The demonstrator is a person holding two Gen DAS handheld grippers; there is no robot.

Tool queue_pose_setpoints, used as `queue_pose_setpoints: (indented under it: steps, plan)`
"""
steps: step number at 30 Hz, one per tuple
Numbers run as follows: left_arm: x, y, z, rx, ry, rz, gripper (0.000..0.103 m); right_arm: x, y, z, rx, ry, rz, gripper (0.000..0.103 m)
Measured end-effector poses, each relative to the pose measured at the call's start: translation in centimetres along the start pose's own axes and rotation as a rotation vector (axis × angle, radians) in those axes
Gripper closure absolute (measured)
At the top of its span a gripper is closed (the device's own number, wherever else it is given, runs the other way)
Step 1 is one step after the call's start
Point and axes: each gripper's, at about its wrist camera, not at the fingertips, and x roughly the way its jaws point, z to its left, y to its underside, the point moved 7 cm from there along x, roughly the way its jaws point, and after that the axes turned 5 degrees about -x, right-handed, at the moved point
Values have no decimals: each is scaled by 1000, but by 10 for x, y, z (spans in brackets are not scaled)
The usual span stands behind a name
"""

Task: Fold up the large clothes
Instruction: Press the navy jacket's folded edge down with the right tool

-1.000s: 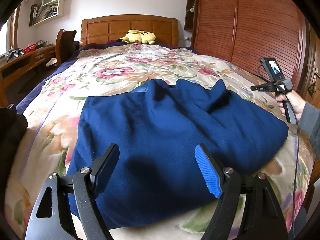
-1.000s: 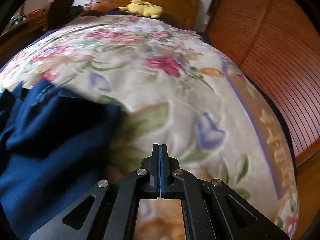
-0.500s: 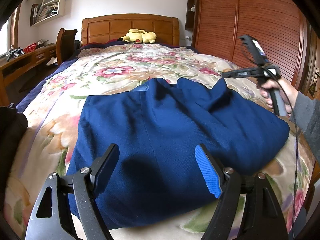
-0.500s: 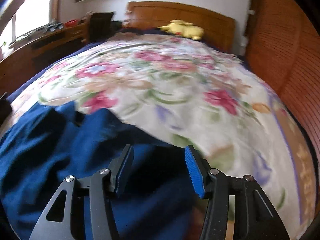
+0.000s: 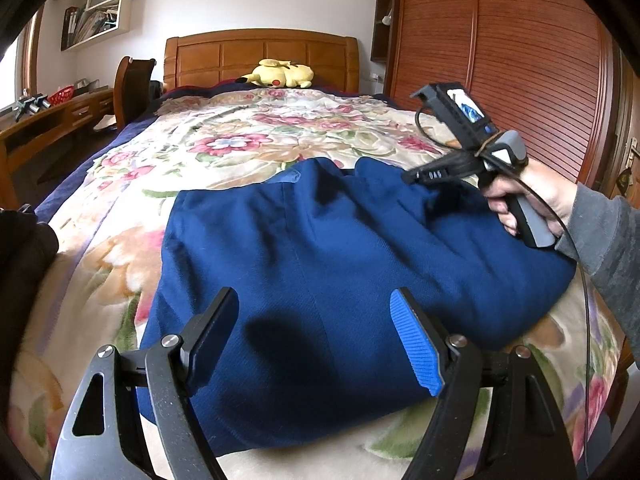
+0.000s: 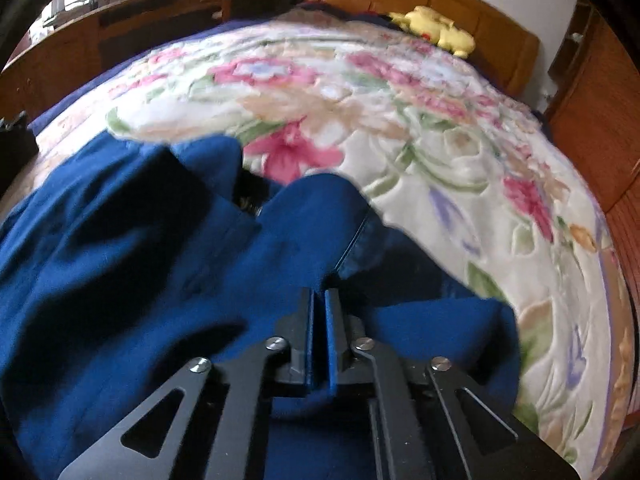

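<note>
One blue garment [image 5: 320,256] lies folded on the bed [image 5: 248,148]; its near edge is hidden behind the left hand-held gripper [image 5: 316,332], fingers wide apart. The right hand-held gripper [image 6: 319,304] looks nearly closed; blur hides whether it pinches cloth.

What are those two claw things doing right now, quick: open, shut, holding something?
Left gripper: open, hovering over the navy garment, holding nothing.
Right gripper: nearly shut, apparently pinching a fold of the navy garment near its far edge.

No readable text; small marking on right gripper [image 5: 436,174] illegible.
</note>
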Motion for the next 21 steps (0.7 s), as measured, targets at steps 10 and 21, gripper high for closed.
queue_pose_setpoints:
  steps: [10, 21]
  plan:
    - [1, 1, -3, 13, -14, -2, 24, -7, -40, -3, 41, 132, -135, 100]
    - [0, 0, 0, 1, -10, -3, 24, -16, -20, -25, 122, 184, -112, 38]
